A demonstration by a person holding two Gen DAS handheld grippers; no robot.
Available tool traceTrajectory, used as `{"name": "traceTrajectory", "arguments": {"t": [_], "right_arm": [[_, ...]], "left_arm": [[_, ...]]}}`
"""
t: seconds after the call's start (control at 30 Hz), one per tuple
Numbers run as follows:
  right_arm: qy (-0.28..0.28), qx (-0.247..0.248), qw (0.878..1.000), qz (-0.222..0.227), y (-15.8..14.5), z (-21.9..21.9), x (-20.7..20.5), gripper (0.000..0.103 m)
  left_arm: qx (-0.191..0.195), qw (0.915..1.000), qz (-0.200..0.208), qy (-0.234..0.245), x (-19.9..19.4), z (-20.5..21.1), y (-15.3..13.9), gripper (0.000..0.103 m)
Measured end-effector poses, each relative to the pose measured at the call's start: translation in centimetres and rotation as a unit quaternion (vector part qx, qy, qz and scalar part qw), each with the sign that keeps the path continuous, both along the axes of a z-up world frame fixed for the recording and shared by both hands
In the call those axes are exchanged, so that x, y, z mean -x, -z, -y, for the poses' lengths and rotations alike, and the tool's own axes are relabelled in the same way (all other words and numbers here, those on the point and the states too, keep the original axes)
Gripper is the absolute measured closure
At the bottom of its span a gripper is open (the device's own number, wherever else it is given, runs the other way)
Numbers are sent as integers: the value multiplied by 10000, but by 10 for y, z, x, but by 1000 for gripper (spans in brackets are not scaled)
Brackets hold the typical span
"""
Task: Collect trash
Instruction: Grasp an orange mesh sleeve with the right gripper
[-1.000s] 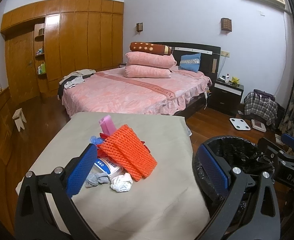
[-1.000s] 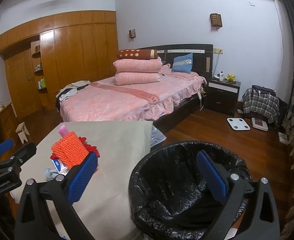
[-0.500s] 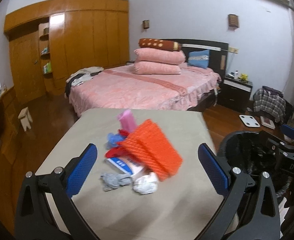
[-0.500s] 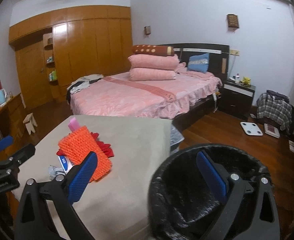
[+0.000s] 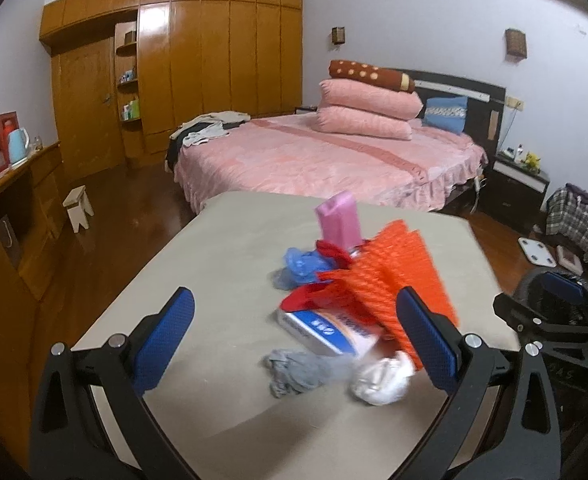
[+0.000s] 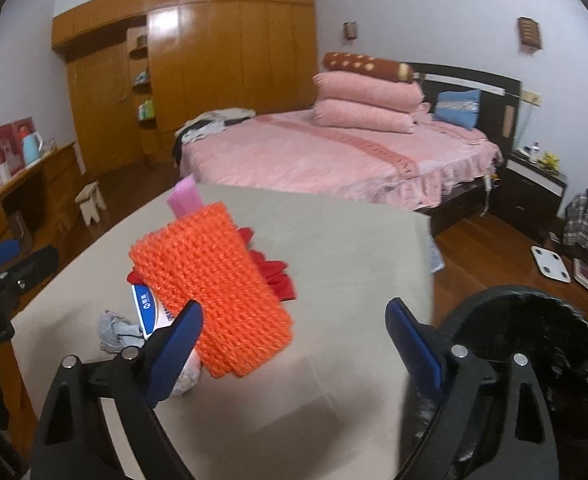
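Trash heaped mid-table (image 5: 222, 240), orange foam net (image 5: 398, 276) as landmark. Count: one net, one pink carton (image 5: 338, 220) behind it, one blue-white box (image 5: 326, 330) under it, one grey rag (image 5: 298, 372) and one white paper wad (image 5: 382, 378) in front. Probably all light; net soft and springy, best pinched at its edge. Left gripper (image 5: 294, 332) released, holding nothing. Right gripper (image 6: 294, 340) closing, nothing between pads. Black-lined bin (image 6: 534, 340) right of net.
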State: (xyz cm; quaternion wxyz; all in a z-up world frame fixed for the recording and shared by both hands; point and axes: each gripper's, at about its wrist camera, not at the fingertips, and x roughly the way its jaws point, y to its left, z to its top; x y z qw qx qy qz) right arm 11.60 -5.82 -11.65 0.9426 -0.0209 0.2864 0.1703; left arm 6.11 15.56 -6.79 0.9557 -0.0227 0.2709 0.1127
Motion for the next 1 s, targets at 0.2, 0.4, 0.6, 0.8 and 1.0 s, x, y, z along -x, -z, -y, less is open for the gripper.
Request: {"name": "traceTrajectory", "arguments": {"t": [0.2, 0.4, 0.6, 0.8, 1.0], "right_arm": [[-327, 134, 9992, -168, 19, -28, -21, 13], [-604, 262, 9970, -395, 37, -47, -38, 13], [-1077, 85, 9909, -805, 50, -55, -48, 44], [-1332, -79, 9880, -772, 43, -47, -43, 87], [-1257, -259, 9895, -669, 30, -31, -37, 92]], "left_arm": [[53, 9999, -131, -93, -14, -16, 15, 5], [107, 9997, -200, -121, -22, -26, 27, 5], [160, 9994, -271, -153, -28, -30, 31, 5], [151, 9994, -313, -89, -30, -24, 32, 5], [151, 9995, -277, 93, -31, -9, 30, 5]]}}
